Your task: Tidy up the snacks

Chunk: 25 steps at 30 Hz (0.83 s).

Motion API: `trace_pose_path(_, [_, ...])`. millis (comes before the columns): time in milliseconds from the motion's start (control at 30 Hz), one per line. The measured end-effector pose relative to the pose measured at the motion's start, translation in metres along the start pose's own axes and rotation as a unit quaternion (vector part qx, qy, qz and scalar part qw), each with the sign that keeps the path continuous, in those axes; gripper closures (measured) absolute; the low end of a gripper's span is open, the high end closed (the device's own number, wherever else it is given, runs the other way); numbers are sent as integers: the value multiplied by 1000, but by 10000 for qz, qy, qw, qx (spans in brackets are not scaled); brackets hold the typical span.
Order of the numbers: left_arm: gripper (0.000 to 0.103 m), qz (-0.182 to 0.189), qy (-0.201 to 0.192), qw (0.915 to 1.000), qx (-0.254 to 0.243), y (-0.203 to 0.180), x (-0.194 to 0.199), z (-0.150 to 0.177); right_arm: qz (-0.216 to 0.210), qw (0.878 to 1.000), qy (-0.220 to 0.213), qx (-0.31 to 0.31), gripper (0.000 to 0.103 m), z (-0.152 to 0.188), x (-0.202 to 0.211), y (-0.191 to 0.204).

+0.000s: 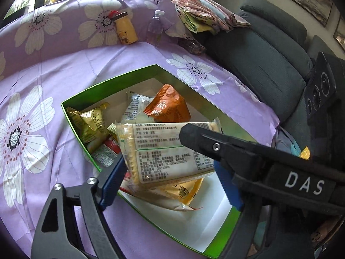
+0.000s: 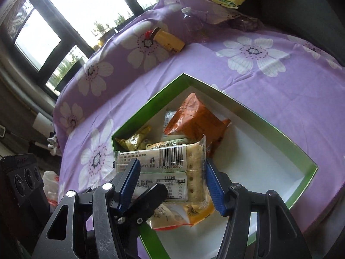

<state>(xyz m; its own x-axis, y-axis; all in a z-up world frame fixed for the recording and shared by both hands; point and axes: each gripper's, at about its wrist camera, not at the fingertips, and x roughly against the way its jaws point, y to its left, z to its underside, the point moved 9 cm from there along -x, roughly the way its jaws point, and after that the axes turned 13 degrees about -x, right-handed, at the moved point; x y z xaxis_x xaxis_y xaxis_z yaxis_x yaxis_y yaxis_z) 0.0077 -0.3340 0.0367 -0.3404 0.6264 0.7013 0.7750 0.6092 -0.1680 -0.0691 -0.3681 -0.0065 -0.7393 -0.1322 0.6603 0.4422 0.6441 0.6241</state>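
Both claws [image 1: 170,172] [image 2: 170,183] around cracker pack [image 1: 170,151]

Count of items, both wrist views

One green box [image 1: 71,116]; inside it, one cracker pack [image 1: 168,151], one orange packet [image 1: 170,108], one gold packet [image 1: 90,123], one white packet [image 1: 134,105], one red-and-white packet [image 1: 107,153], one yellow-orange packet [image 1: 185,191]. Upper frame: one yellow bottle [image 1: 125,29], one clear bottle [image 1: 155,27].

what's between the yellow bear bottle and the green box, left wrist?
Only bare purple flowered sheet. In the left wrist view nothing sits between the yellow bottle and the green box; the clear water bottle stands beside the yellow one, off that line.
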Motion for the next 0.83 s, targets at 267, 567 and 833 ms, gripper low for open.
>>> trace_pose_path(267, [1, -453, -234, 9985, -204, 0, 22, -6, -3, 9995, -302, 63, 26, -4, 16, 5])
trace_pose_path(567, [1, -662, -285, 9973, -151, 7, 44, -4, 363, 9965, -674, 332, 18, -3, 31, 14])
trace_pose_path(833, [1, -842, -367, 9957, -123, 10, 59, 0, 865, 9894, -1024, 556, 16, -3, 43, 16])
